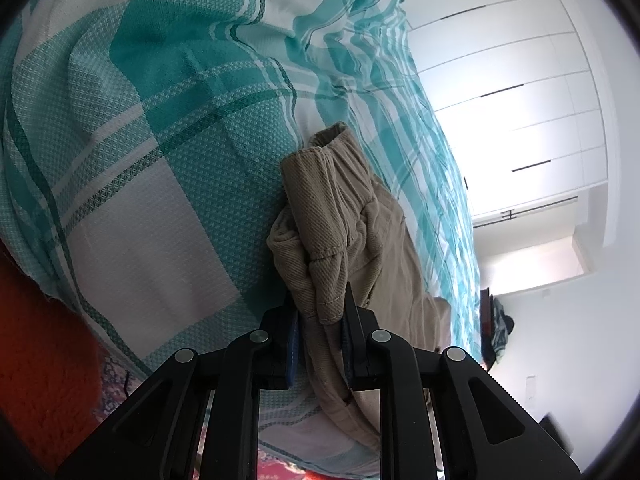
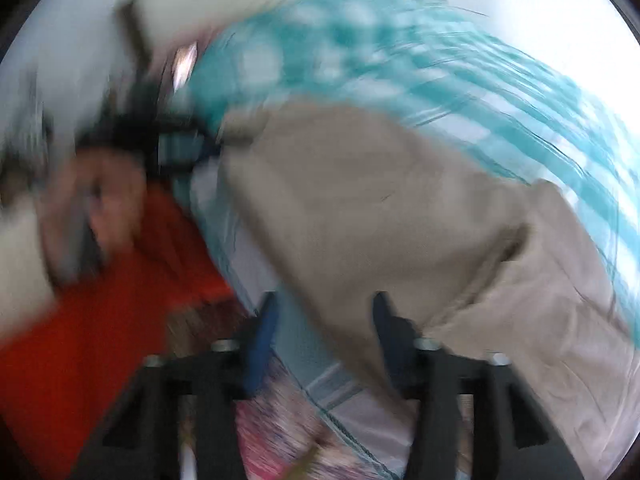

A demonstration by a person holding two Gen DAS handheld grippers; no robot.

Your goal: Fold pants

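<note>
Left gripper (image 1: 320, 320) clamps pants (image 1: 340, 232) hem bunch over bed (image 1: 160, 120). Right gripper (image 2: 324, 320) fingers half apart, nothing pinched; view blurred. Advice: regrip edge squarely, keep left tension.

You see the pants (image 1: 344, 216) are beige cloth with a coarse, ribbed weave, matt, with stitched seams along the folded edges. The bed cover (image 1: 160, 120) under them is a woven cotton-like cloth, teal and white check, with a small waffle texture, also matt and wrinkled. Your left claw (image 1: 319, 320) looks like black matt plastic, with small round metal pins that shine a little, and its pads (image 1: 292, 340) are a dark blue, rubber-like material. In the right wrist view all is blurred, but your right claw (image 2: 324, 320) shows the same black plastic and blue pads. The wardrobe doors (image 1: 520, 80) look smooth and white. The orange cloth (image 1: 44, 340) looks fuzzy.
</note>
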